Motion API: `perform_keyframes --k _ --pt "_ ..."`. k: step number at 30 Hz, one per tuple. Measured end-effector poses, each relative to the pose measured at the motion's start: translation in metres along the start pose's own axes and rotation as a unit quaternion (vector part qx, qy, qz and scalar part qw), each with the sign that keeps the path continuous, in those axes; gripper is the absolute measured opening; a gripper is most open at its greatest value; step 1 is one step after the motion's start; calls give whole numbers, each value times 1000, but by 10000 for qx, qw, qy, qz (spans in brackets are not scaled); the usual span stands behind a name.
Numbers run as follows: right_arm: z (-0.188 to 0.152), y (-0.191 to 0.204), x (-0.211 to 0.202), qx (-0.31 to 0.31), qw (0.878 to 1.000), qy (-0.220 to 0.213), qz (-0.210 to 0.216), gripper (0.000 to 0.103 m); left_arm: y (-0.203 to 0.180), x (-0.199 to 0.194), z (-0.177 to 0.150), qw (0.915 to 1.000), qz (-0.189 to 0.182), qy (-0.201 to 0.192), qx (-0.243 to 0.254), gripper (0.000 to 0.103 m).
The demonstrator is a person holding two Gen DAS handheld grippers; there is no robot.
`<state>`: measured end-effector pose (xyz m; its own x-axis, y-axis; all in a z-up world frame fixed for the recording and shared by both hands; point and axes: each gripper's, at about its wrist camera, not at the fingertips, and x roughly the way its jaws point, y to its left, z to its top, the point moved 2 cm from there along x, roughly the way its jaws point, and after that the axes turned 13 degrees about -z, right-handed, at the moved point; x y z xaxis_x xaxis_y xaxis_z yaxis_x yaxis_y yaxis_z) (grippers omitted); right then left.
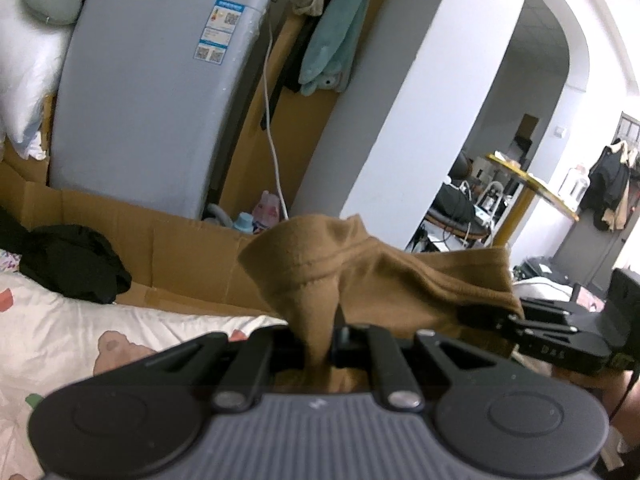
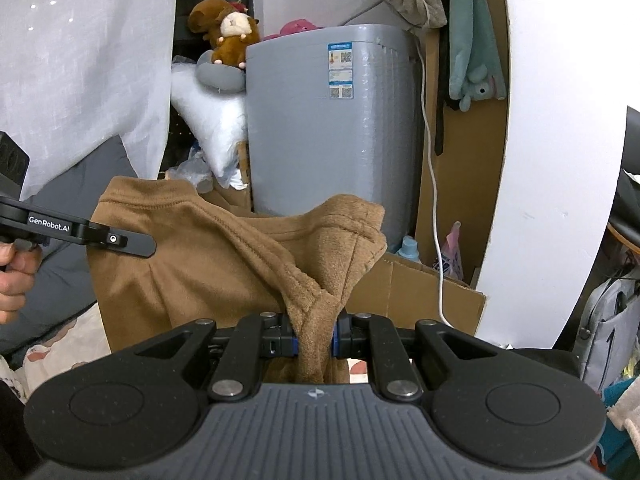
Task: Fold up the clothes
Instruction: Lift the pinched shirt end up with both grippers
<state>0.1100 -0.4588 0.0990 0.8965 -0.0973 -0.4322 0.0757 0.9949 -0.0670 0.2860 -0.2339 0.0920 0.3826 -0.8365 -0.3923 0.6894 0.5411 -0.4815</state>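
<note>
A brown fleece garment (image 1: 360, 272) hangs in the air between both grippers, above a bed with a white printed sheet (image 1: 60, 328). My left gripper (image 1: 320, 346) is shut on one bunched edge of it. In the left wrist view the right gripper (image 1: 480, 316) comes in from the right, its fingers clamped on the garment's other edge. In the right wrist view my right gripper (image 2: 314, 338) pinches a hemmed fold of the brown garment (image 2: 208, 264). There the left gripper (image 2: 140, 246) reaches in from the left, held by a hand (image 2: 12, 276).
A grey appliance (image 1: 152, 92) stands behind the bed with cardboard (image 1: 168, 252) around it. A black garment (image 1: 76, 264) lies at the bed's far edge. A white cable (image 2: 434, 208) hangs down. Soft toys (image 2: 228, 28) and a pillow (image 2: 212, 128) sit at the left.
</note>
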Motion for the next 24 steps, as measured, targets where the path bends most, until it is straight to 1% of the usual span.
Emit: perform_keyframes --k 5,10,14,16,20,22,24 --pt "-3 -9 -1 60 9999 14 -144 15 -7 14 -6 9999 36 -8 -115 9" --pt "-8 -24 0 31 9992 125 -381 15 -14 37 -10 9998 -64 151 -94 9" --pt "-18 -44 3 184 9981 257 -535 15 -22 56 -11 9996 -192 184 -98 9" --pt "-20 -53 1 265 9971 288 -660 15 -28 68 -12 9994 -236 229 -60 9" --pt "-22 -71 -1 501 9938 298 -943 15 -36 93 -10 9991 -391 162 -95 9" --pt "-23 -77 0 560 9920 319 -1084 15 -37 108 -11 9986 -457 210 -174 9" --pt "-24 -83 2 619 9899 340 -1226 15 -42 118 -11 9984 -480 285 -66 9"
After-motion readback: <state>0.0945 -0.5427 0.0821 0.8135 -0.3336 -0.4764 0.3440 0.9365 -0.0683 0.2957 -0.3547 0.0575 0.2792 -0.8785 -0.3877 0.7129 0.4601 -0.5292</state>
